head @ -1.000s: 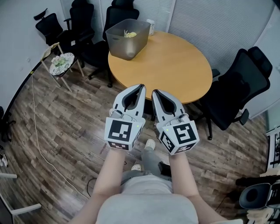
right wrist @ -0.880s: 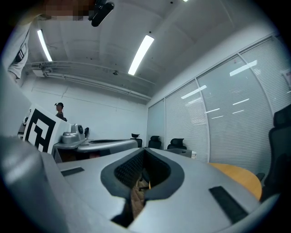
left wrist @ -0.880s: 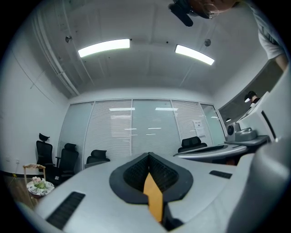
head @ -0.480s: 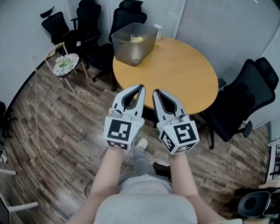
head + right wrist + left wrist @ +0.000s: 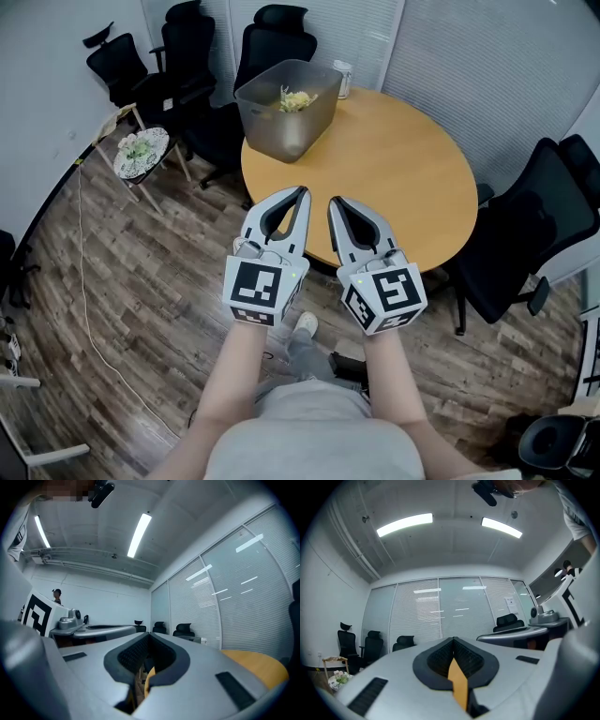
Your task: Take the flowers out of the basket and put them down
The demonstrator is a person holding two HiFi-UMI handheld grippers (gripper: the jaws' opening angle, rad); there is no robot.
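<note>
Both pairs of jaws are shut tip to tip, and nothing is held in either. The left gripper (image 5: 302, 192) and the right gripper (image 5: 333, 201), each white with a black-and-white marker cube at the back, are held side by side at about chest height. They are pointed forward toward a round table with an orange-tan wooden top (image 5: 403, 187).

A deep, grey, see-through plastic basket (image 5: 272, 131) is seen at the far left part of the table, close to its rim. A small bunch of pale yellow and green flowers (image 5: 295, 98) is seen low inside it. A small white can (image 5: 344, 79) is placed just behind the basket. Black office chairs (image 5: 279, 37) are ranged around the table, and a thin white cable (image 5: 84, 281) is trailed across the wood-plank floor at the left.

The task is judged as not yet begun, since the flowers are in the basket and well apart from both grippers.

Several risks are judged from this layout:

- If the jaws are not opened before the reach, the flowers would only be pushed about.
- Because the basket walls are high and the flowers lie low, a wall could be struck on the way in.
- With the basket so near the rim, such a knock could slide it off the table.
- The stems could be crushed if the jaws are closed too hard.
- The can could be tipped over by a careless sweep.
</note>
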